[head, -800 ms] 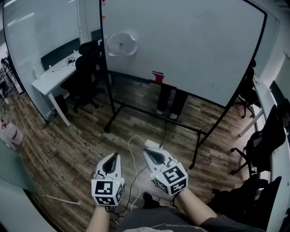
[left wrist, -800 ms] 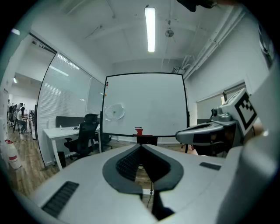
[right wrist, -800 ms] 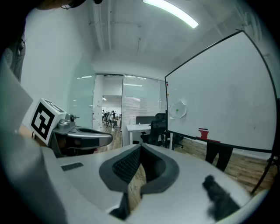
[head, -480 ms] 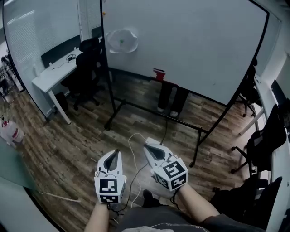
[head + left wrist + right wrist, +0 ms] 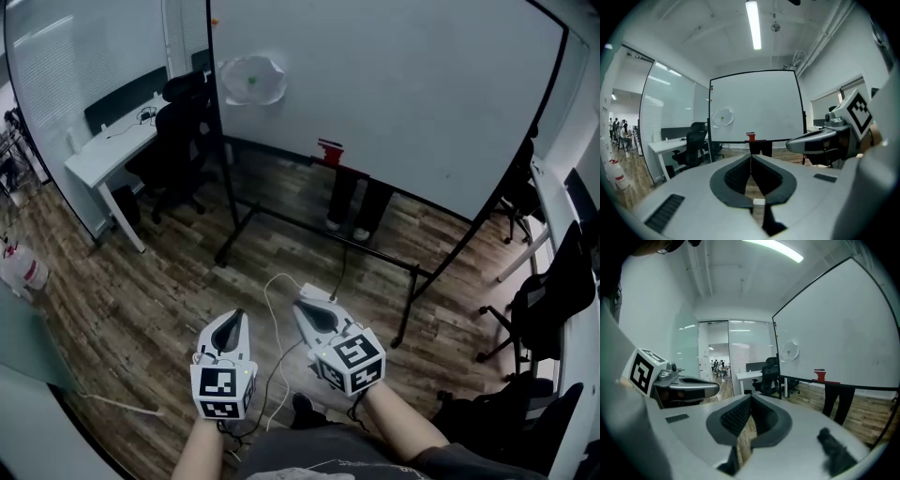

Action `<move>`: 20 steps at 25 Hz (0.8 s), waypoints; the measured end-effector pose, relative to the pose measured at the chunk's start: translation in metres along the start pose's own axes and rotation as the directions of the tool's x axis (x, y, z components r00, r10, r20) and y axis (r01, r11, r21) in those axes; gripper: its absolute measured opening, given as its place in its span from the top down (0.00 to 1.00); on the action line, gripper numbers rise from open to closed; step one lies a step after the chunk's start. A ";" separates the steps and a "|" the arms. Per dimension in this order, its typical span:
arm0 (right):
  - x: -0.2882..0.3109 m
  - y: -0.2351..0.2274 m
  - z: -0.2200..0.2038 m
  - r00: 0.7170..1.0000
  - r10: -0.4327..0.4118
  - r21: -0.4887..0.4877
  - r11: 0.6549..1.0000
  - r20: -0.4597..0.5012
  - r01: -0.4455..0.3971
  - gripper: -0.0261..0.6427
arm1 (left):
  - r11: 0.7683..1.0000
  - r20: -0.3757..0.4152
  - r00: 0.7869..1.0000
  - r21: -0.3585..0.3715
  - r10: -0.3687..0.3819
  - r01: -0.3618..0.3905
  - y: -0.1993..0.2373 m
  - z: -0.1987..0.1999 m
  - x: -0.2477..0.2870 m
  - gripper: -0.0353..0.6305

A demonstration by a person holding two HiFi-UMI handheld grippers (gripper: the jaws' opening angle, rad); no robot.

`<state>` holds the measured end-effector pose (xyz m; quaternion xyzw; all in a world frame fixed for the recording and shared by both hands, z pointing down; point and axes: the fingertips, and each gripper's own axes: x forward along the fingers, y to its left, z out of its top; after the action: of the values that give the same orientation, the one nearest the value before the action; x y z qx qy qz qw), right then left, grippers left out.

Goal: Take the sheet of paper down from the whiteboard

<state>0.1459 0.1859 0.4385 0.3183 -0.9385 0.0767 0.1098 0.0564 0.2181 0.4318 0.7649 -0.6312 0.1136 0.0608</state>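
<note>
Head view: the crumpled white sheet of paper (image 5: 265,87) hangs near the big whiteboard's (image 5: 403,94) top left corner under a tiny green magnet (image 5: 250,80). It looks light and floppy, so I'd pinch a loose lower edge. Left gripper (image 5: 234,315) and right gripper (image 5: 299,308) are both closed and empty, well short of it, and they've barely shifted from a moment ago.

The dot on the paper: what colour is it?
Green dot; clearest in the head view.
</note>
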 end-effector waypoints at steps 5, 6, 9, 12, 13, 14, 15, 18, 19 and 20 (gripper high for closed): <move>0.015 -0.030 -0.003 1.000 0.016 -0.021 1.000 -0.006 -0.016 0.93 | 0.998 -0.002 1.000 -0.059 0.011 -0.011 0.006 0.004 0.030 0.92; 0.018 -0.038 -0.004 1.000 0.017 -0.018 1.000 -0.004 -0.017 0.93 | 0.998 -0.001 1.000 -0.068 0.019 -0.019 0.006 0.005 0.037 0.92; 0.026 -0.060 0.000 1.000 0.020 -0.001 1.000 0.015 -0.020 0.93 | 0.996 0.002 0.999 -0.076 0.047 -0.047 0.010 0.009 0.052 0.92; 0.034 -0.076 0.002 0.999 0.021 0.025 0.999 0.027 -0.022 0.93 | 0.995 0.006 0.998 -0.071 0.066 -0.066 0.012 0.013 0.059 0.92; 0.036 -0.081 0.001 1.000 0.016 0.034 0.999 0.024 -0.017 0.93 | 0.995 0.006 0.997 -0.075 0.072 -0.071 0.012 0.014 0.061 0.92; 0.038 -0.086 0.001 1.000 0.008 0.039 0.999 0.017 -0.009 0.93 | 0.994 0.005 0.997 -0.081 0.076 -0.075 0.013 0.015 0.063 0.92; 0.040 -0.091 0.000 1.000 -0.001 0.040 0.999 0.007 0.000 0.93 | 0.993 0.006 0.997 -0.088 0.078 -0.077 0.013 0.016 0.064 0.92; 0.048 -0.099 -0.001 1.000 -0.014 0.022 1.000 -0.013 0.014 0.93 | 0.991 0.016 0.996 -0.096 0.093 -0.091 0.020 0.020 0.065 0.92; 0.052 -0.101 0.000 1.000 -0.015 0.024 1.000 -0.012 0.016 0.93 | 0.990 0.021 0.994 -0.100 0.103 -0.100 0.024 0.021 0.067 0.92; 0.055 -0.103 0.001 1.000 -0.017 0.031 0.999 -0.010 0.018 0.93 | 0.989 0.027 0.993 -0.104 0.112 -0.108 0.028 0.021 0.068 0.92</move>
<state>0.1660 0.0727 0.4593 0.3278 -0.9338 0.0920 0.1100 0.0427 0.1426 0.4267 0.7266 -0.6782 0.0717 0.0833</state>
